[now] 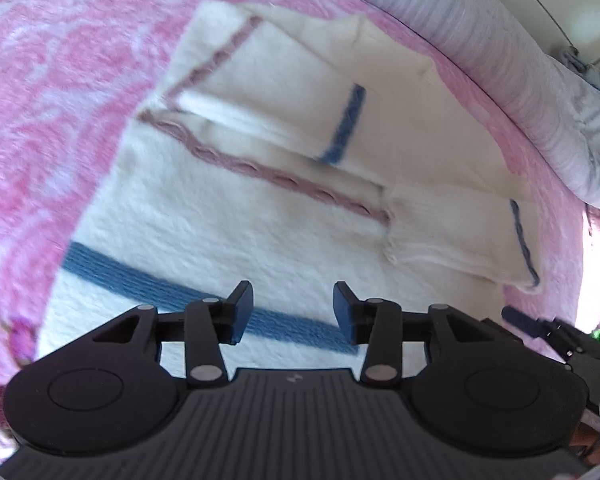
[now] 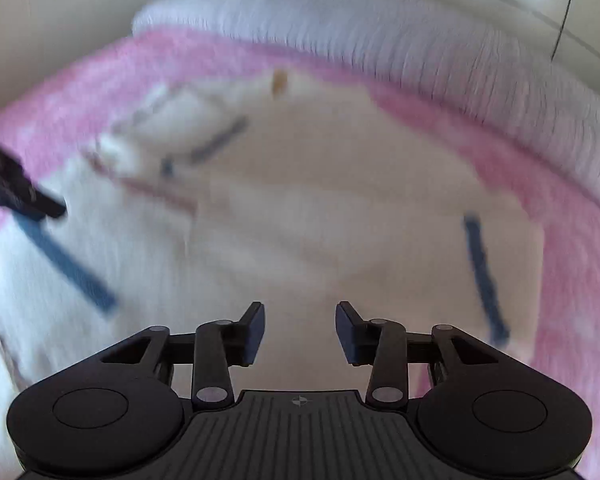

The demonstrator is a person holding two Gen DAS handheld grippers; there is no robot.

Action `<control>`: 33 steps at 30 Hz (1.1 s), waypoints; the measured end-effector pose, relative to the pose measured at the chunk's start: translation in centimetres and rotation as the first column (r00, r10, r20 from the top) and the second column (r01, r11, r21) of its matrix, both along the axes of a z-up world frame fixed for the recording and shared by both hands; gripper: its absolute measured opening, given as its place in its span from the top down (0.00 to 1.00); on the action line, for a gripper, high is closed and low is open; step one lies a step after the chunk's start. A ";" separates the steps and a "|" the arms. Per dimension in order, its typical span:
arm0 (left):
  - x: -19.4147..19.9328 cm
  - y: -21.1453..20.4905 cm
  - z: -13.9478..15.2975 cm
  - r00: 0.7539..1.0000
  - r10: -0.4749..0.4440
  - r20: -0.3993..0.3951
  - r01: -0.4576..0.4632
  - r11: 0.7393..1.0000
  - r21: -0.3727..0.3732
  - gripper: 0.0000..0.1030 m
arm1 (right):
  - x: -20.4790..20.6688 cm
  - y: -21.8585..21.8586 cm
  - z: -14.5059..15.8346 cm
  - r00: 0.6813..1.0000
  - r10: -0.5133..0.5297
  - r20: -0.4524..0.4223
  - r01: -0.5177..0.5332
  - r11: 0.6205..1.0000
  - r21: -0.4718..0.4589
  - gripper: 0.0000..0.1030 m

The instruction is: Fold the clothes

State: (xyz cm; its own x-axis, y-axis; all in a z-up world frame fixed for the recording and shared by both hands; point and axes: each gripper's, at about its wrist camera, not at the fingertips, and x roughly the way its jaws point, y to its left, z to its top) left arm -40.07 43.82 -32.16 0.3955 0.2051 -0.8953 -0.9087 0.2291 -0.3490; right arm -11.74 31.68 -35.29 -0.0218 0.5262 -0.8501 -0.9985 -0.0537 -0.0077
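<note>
Lying lengthwise toward pillow: sweater (image 1: 260,216) (sleeves folded)

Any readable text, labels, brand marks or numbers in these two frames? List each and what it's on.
No readable words or numbers in either view.
Left gripper: a small pale logo mark on its ribbed base, too small to read.
Right gripper: a small round crosshair-like symbol on its ribbed base, no lettering.
White sweater: a small tan tag shows near the collar in the right wrist view, blurred, unreadable.
Pink blanket: pattern only, no text.
</note>
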 end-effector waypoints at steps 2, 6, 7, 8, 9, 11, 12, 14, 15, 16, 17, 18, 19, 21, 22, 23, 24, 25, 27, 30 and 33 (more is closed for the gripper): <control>1.2 0.2 -0.8 0.999 -0.009 0.036 0.009 1.000 -0.015 0.62 | 2.6 -0.2 -0.6 0.994 -0.108 -0.007 0.107 0.992 -0.059 0.60; 3.7 0.8 -2.4 0.994 -0.023 0.106 0.027 0.999 -0.042 0.62 | 8.8 -1.7 -1.0 0.929 -0.371 -0.013 0.365 0.919 -0.150 0.60; 4.5 1.2 -2.8 0.992 -0.024 0.122 0.030 0.998 -0.046 0.62 | 10.3 -2.5 -0.9 0.902 -0.431 -0.020 0.422 0.892 -0.162 0.60; 5.2 1.6 -3.3 0.990 -0.025 0.137 0.033 0.998 -0.051 0.62 | 11.5 -3.0 -0.7 0.876 -0.481 -0.029 0.470 0.867 -0.165 0.60; 5.9 2.1 -3.7 0.989 -0.024 0.145 0.032 0.998 -0.052 0.62 | 12.6 -3.4 -0.5 0.849 -0.527 -0.039 0.515 0.841 -0.167 0.60; 7.1 3.1 -4.6 0.989 -0.020 0.148 0.028 0.998 -0.053 0.62 | 14.3 -4.4 -0.1 0.801 -0.596 -0.055 0.582 0.797 -0.164 0.60; 7.7 3.6 -5.0 0.990 -0.018 0.141 0.026 0.998 -0.052 0.62 | 14.7 -4.7 -0.1 0.783 -0.619 -0.060 0.604 0.779 -0.166 0.60; 9.1 4.1 -5.5 0.991 -0.034 0.131 0.040 0.998 -0.044 0.64 | 15.1 -5.2 -0.2 0.754 -0.653 -0.070 0.635 0.752 -0.176 0.60; 9.8 4.3 -5.5 0.992 -0.053 0.117 0.057 0.998 -0.029 0.67 | 15.2 -5.4 -0.3 0.744 -0.664 -0.075 0.644 0.743 -0.184 0.60; 10.6 4.2 -5.3 0.991 -0.086 0.106 0.087 0.996 -0.005 0.75 | 15.5 -6.0 -0.1 0.737 -0.671 -0.082 0.649 0.736 -0.193 0.60; 11.3 4.2 -5.2 0.989 -0.119 0.093 0.117 0.993 0.020 0.96 | 15.3 -6.1 -0.3 0.734 -0.673 -0.089 0.648 0.734 -0.202 0.60; 11.9 4.1 -4.7 0.985 -0.153 0.078 0.150 0.987 0.050 0.97 | 15.0 -6.3 -0.5 0.735 -0.672 -0.093 0.645 0.734 -0.211 0.60; 12.1 4.1 -3.8 0.981 -0.178 0.074 0.170 0.981 0.095 0.97 | 14.5 -6.5 -0.6 0.736 -0.671 -0.091 0.642 0.735 -0.217 0.60; 12.2 4.3 -2.0 0.973 -0.223 0.064 0.208 0.960 0.187 0.97 | 13.8 -6.3 -0.9 0.741 -0.666 -0.082 0.638 0.737 -0.224 0.60; 11.4 4.8 -0.4 0.971 -0.231 0.056 0.210 0.945 0.250 0.97 | 13.6 -6.1 -1.0 0.745 -0.663 -0.077 0.635 0.740 -0.223 0.60; 10.7 5.3 1.2 0.970 -0.239 0.048 0.212 0.926 0.312 0.97 | 13.4 -6.0 -1.0 0.749 -0.659 -0.072 0.632 0.743 -0.222 0.60; 9.9 5.9 2.8 0.969 -0.245 0.039 0.214 0.903 0.373 0.97 | 13.3 -5.9 -1.2 0.755 -0.653 -0.066 0.628 0.748 -0.216 0.60; 9.1 6.5 4.3 0.968 -0.250 0.026 0.215 0.877 0.429 0.97 | 13.3 -5.6 -1.3 0.761 -0.646 -0.059 0.623 0.754 -0.209 0.60; 6.9 8.3 6.3 0.972 -0.233 -0.036 0.220 0.842 0.492 0.97 | 13.4 -5.1 -1.2 0.772 -0.634 -0.043 0.617 0.764 -0.189 0.60; 3.9 11.4 6.8 0.976 -0.195 -0.094 0.216 0.846 0.487 0.97 | 13.2 -4.0 -0.7 0.795 -0.605 -0.046 0.596 0.793 -0.129 0.60; 1.7 12.9 5.2 0.972 -0.186 -0.141 0.230 0.871 0.435 0.97 | 11.9 -2.4 -0.4 0.843 -0.535 -0.056 0.532 0.844 -0.068 0.60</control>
